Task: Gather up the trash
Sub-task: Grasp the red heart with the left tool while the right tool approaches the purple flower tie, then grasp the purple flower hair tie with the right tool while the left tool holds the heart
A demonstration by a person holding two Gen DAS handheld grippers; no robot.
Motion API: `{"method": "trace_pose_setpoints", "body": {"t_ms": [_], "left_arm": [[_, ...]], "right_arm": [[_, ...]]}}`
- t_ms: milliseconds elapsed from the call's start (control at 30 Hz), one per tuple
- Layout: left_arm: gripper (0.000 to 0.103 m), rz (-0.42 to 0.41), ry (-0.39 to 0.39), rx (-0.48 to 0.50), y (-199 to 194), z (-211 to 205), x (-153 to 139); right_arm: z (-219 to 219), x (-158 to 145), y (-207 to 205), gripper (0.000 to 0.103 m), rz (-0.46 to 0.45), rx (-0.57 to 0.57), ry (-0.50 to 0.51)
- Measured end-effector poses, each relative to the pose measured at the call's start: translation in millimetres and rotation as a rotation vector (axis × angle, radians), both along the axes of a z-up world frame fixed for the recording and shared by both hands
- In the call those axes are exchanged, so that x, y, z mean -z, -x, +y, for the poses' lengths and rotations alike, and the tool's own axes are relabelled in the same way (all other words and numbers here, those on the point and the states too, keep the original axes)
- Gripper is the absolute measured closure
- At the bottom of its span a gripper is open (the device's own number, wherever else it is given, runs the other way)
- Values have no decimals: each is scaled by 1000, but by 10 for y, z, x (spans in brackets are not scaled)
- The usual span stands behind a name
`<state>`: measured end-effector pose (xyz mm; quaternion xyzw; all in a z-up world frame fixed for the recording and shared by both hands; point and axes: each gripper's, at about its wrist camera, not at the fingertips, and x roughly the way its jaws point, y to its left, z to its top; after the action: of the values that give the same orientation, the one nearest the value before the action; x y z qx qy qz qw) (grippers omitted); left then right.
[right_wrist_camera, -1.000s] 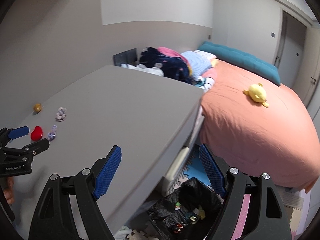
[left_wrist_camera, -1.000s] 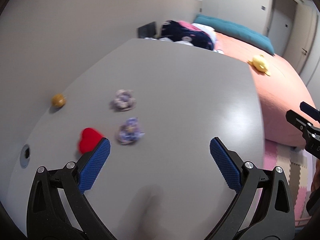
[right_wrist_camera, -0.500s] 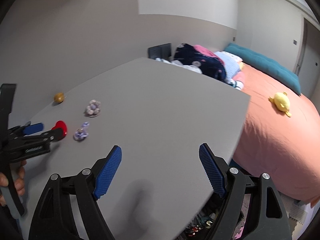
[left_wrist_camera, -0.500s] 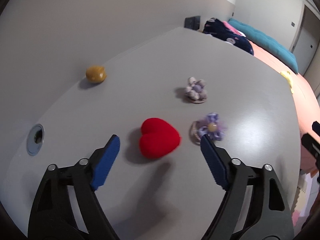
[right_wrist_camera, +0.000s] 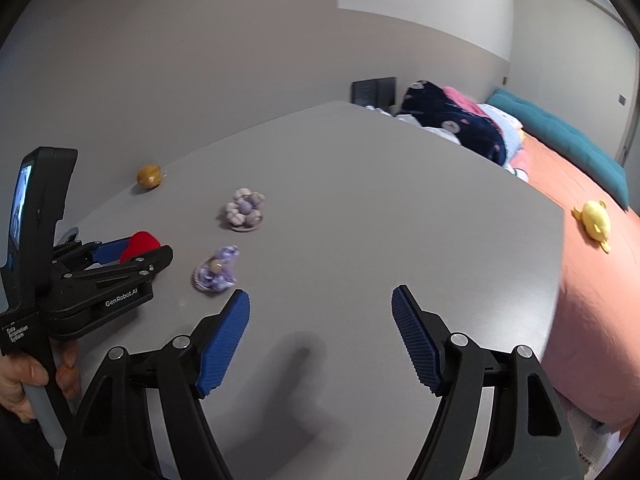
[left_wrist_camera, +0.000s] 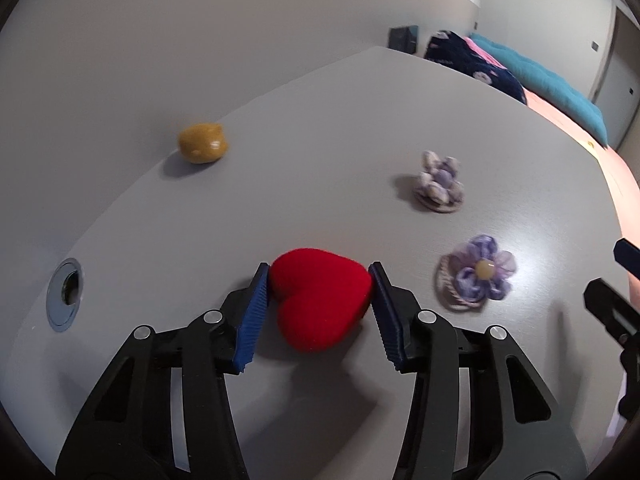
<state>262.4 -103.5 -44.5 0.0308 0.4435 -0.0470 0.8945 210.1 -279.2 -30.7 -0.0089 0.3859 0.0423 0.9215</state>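
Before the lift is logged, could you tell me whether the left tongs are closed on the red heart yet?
Closed on it, as far as the view shows: the left tongs have just been closing, and both blue pads sit against the red heart's sides on the table.

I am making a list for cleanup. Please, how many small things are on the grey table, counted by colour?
Red: 1, the red heart
Purple: 2, the flower with a bead centre and the puffy flower
Brown: 1, the round brown piece
Total: 4
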Motion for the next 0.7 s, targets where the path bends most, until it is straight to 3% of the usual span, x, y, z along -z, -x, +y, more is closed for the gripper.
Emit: {"method": "trace_pose_setpoints", "body": {"t_ms": [367, 533, 700], "left_arm": [[55, -4, 1, -38, -8, 180, 30], [55, -5, -2, -53, -28, 176, 37], [55, -6, -4, -58, -36, 178, 41]], "right_arm": [[427, 179, -333, 38, 65, -56, -39], [564, 230, -429, 45, 79, -79, -13], [629, 296, -475, 58, 101, -100, 20]]}}
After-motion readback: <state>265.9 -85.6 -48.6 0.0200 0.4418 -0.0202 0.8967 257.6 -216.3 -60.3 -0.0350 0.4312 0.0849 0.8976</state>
